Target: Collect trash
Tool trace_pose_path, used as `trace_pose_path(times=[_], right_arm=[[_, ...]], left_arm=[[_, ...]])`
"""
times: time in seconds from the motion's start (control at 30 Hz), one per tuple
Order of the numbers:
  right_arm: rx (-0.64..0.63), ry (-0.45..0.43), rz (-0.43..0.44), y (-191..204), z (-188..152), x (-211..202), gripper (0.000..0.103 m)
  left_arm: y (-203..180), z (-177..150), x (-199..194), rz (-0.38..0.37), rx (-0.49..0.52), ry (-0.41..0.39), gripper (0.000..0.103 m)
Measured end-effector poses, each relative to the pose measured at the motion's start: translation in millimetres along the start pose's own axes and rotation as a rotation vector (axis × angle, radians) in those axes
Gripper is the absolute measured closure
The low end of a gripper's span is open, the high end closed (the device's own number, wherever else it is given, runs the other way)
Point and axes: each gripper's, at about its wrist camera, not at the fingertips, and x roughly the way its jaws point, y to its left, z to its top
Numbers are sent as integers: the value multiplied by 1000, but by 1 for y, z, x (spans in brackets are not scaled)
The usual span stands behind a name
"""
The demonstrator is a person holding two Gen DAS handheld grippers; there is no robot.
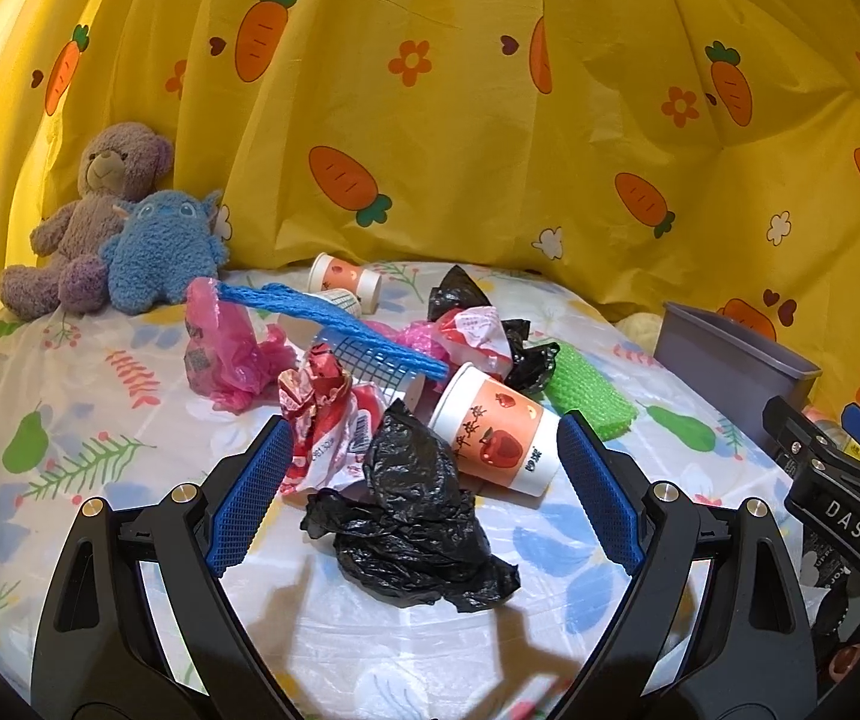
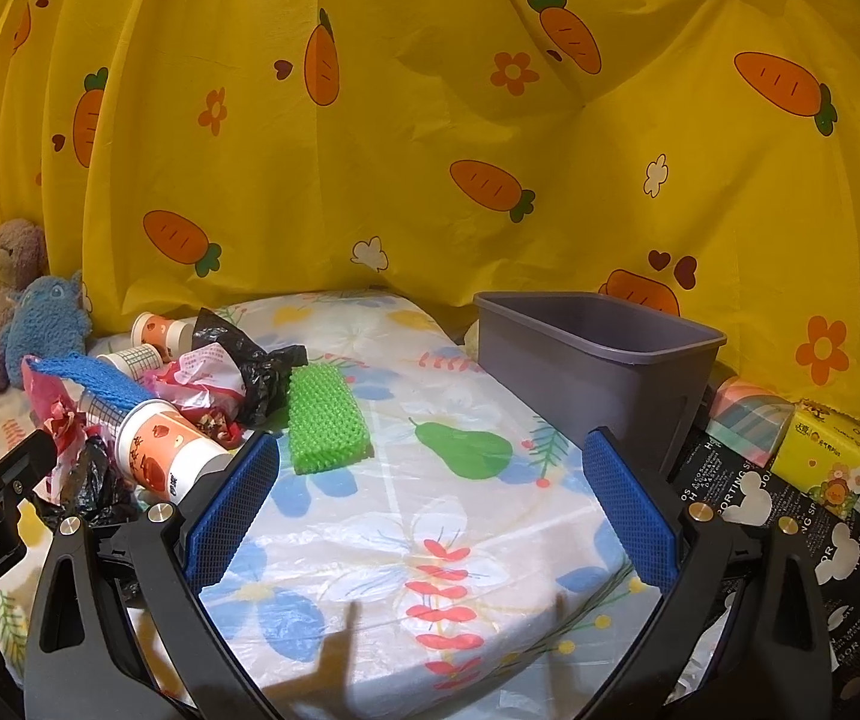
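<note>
A pile of trash lies on the flowered table cover. In the left wrist view my left gripper (image 1: 423, 492) is open, its jaws on either side of a crumpled black plastic bag (image 1: 417, 516). Just beyond lie a red and white wrapper (image 1: 327, 414), an apple-print paper cup (image 1: 499, 438) on its side, a pink bag (image 1: 219, 348), a blue net (image 1: 333, 324) and a green foam net (image 1: 589, 396). My right gripper (image 2: 430, 510) is open and empty over bare cover, the green foam net (image 2: 324, 420) ahead to its left. A grey bin (image 2: 598, 354) stands ahead to its right.
Two plush toys (image 1: 117, 240) sit at the back left against the yellow carrot-print curtain (image 1: 460, 120). Tissue packs (image 2: 826, 450) and a black printed bag (image 2: 748, 498) lie right of the bin. The right gripper's body (image 1: 838, 504) shows at the left view's right edge.
</note>
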Motion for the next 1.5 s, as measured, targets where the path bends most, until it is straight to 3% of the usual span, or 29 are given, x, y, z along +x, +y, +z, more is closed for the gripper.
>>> trace_pose_path(times=[0.33,0.5,0.7,0.87,0.97,1.07,1.13,1.23,1.5], right_arm=[[-43,31,101,26,-13,6,5],[-98,78,244,61,-26,10,7],[-153,127,402,108,-40,20,14],[-197,119,460,136,-48,22,21],[-223,154,479,146,-53,30,33],[-240,189,508,152,-59,36,51],[-263,193,518,155,-61,36,71],[-274,176,537,155,-63,33,83],[-281,44,555,132,-53,2,88]], left_arm=[[53,2,-6,114,-99,-16,15],[81,0,-12,190,-133,-24,15],[102,-4,-16,225,-152,-20,15],[107,-6,-18,243,-136,-18,15],[108,-7,-18,241,-130,-20,15],[108,-7,-18,237,-127,-19,15],[108,-7,-16,229,-127,-14,15],[106,-8,-13,217,-121,-9,15],[100,-8,-2,163,-113,4,18]])
